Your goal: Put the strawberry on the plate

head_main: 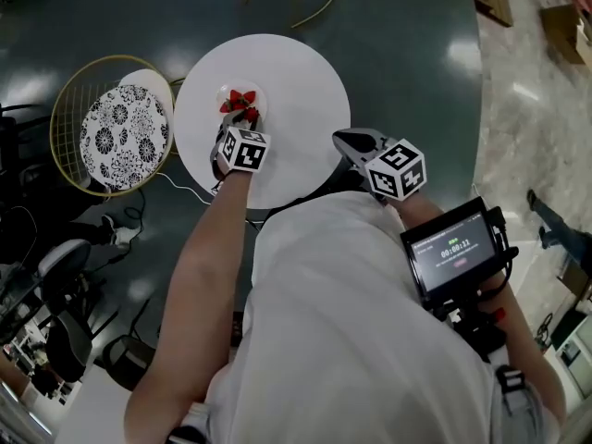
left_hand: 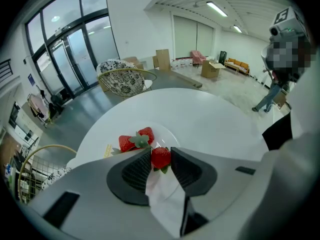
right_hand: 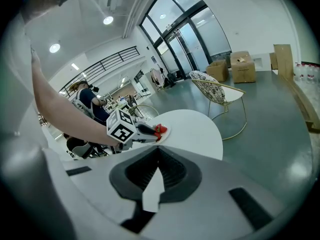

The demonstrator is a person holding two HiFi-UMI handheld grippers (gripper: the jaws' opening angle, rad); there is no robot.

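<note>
My left gripper (left_hand: pixel 161 156) is shut on a red strawberry (left_hand: pixel 160 157) and holds it just over the near rim of a white plate (left_hand: pixel 172 136). Two more strawberries (left_hand: pixel 136 140) lie on that plate. In the head view the left gripper (head_main: pixel 246 122) reaches over the plate (head_main: pixel 259 92) on the round white table (head_main: pixel 296 109), with the strawberries (head_main: pixel 242 101) ahead of it. My right gripper (head_main: pixel 350 142) hangs at the table's near right edge. Its jaws are together with nothing between them (right_hand: pixel 159 149). The right gripper view shows the left gripper (right_hand: pixel 145 131) with the strawberry (right_hand: pixel 159 129).
A gold wire chair (head_main: pixel 109 128) with a black-and-white patterned cushion (head_main: pixel 125 137) stands left of the table. Another such chair (left_hand: pixel 122 79) stands beyond the table. Cardboard boxes (left_hand: pixel 162 59) and a person (left_hand: pixel 270 96) are far across the grey floor.
</note>
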